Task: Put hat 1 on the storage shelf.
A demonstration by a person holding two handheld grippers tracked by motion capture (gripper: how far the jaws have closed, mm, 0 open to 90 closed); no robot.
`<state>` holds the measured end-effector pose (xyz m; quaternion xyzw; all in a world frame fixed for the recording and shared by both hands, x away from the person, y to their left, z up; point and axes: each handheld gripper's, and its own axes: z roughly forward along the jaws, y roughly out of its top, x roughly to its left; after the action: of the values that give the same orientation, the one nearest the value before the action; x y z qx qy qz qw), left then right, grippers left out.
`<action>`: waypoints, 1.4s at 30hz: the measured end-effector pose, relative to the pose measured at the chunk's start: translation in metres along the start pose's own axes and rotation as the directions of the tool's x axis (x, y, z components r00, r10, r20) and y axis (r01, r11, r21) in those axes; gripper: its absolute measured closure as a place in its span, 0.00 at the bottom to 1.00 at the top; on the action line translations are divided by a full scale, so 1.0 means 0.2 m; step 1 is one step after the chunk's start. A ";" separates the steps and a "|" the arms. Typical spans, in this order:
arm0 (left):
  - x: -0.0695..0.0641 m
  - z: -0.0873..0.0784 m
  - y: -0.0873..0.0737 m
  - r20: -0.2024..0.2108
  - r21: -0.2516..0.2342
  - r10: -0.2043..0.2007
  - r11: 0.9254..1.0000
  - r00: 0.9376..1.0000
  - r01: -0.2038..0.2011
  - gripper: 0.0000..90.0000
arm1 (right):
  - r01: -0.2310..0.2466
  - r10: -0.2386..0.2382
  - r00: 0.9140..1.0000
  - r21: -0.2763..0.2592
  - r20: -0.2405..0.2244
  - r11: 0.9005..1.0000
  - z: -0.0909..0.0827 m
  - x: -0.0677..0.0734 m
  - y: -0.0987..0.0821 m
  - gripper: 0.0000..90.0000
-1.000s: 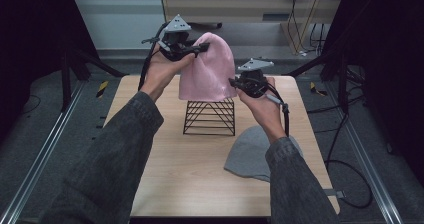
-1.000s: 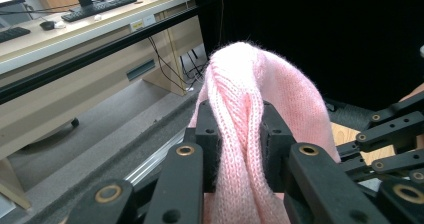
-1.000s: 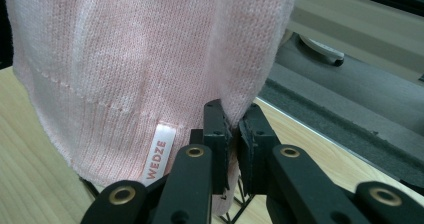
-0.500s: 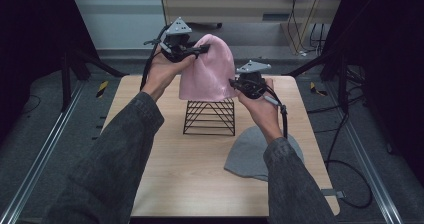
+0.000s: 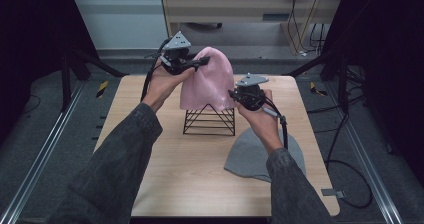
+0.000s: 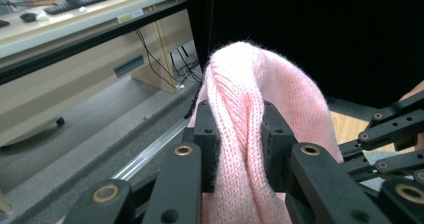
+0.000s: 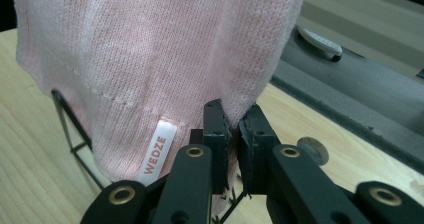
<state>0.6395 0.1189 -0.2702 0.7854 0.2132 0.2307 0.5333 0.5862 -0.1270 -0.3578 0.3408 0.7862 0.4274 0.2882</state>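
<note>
Light wooden table (image 5: 165, 184), dark curtains either side. Left gripper (image 5: 196, 63) is clamped on a thick fold near the top of the pink knitted beanie (image 5: 210, 81), which hangs over the black wire pyramid stand (image 5: 210, 121). Right gripper (image 5: 239, 96) pinches the hem, jaws nearly closed. I'd guess the knit could snag on the wire tip if lowered off-centre. Right gripper view shows a white WEDZE label (image 7: 159, 153); high view shows a grey beanie (image 5: 252, 156) lying near right.

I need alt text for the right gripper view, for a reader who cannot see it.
The right claw is shut on the lower edge of a pink knitted hat, which bears a white label reading WEDZE. Behind the hat stand thin bars of a black wire stand on a wooden table.
</note>
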 end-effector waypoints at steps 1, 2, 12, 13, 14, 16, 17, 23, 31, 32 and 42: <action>-0.01 0.00 -0.01 0.002 0.005 -0.001 1.000 1.000 0.001 0.82 | 0.000 0.000 1.000 0.000 0.000 1.000 0.00 0.00 0.00 0.93; -0.01 0.00 -0.02 0.005 0.006 -0.009 1.000 1.000 0.009 0.82 | 0.000 0.000 1.000 0.011 -0.005 1.000 0.00 0.01 -0.02 0.93; -0.07 0.00 -0.08 0.010 0.034 -0.018 0.999 1.000 0.018 0.82 | 0.013 -0.013 1.000 0.045 -0.008 0.999 0.00 0.01 -0.09 0.93; -0.07 0.00 -0.09 0.010 0.036 -0.016 0.999 1.000 0.016 0.82 | 0.016 -0.016 1.000 0.052 -0.005 0.998 0.00 0.01 -0.09 0.93; -0.07 0.00 -0.09 0.012 0.043 -0.013 0.999 1.000 0.012 0.82 | 0.021 -0.021 1.000 0.056 -0.005 0.998 0.00 0.01 -0.09 0.93; -0.08 0.00 -0.11 0.005 0.054 -0.003 0.999 1.000 0.003 0.81 | 0.037 -0.037 0.999 0.072 0.000 0.997 0.00 0.01 -0.10 0.93; -0.09 0.00 -0.12 0.010 0.057 -0.003 0.998 1.000 0.003 0.81 | 0.035 -0.035 0.999 0.076 0.000 0.997 0.00 0.01 -0.10 0.93; -0.12 0.01 -0.16 0.019 0.074 0.005 0.997 1.000 -0.006 0.81 | 0.031 -0.032 0.999 0.100 0.006 0.994 0.00 0.01 -0.16 0.93; -0.14 0.02 -0.22 0.027 0.080 -0.015 0.997 1.000 0.013 0.81 | 0.039 -0.038 0.999 0.121 -0.009 0.992 0.02 0.03 -0.20 0.93; -0.14 0.02 -0.22 0.029 0.085 -0.011 0.996 1.000 0.008 0.81 | 0.038 -0.037 0.999 0.123 -0.012 0.992 0.02 0.04 -0.20 0.92; -0.16 0.02 -0.23 0.041 0.100 -0.006 0.995 0.999 0.002 0.81 | 0.019 -0.016 1.000 0.136 -0.026 0.991 0.04 0.03 -0.24 0.92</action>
<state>0.6114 0.1131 -0.3194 0.8153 0.2152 0.2025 0.4980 0.5736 -0.1381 -0.4044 0.3474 0.8200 0.3745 0.2583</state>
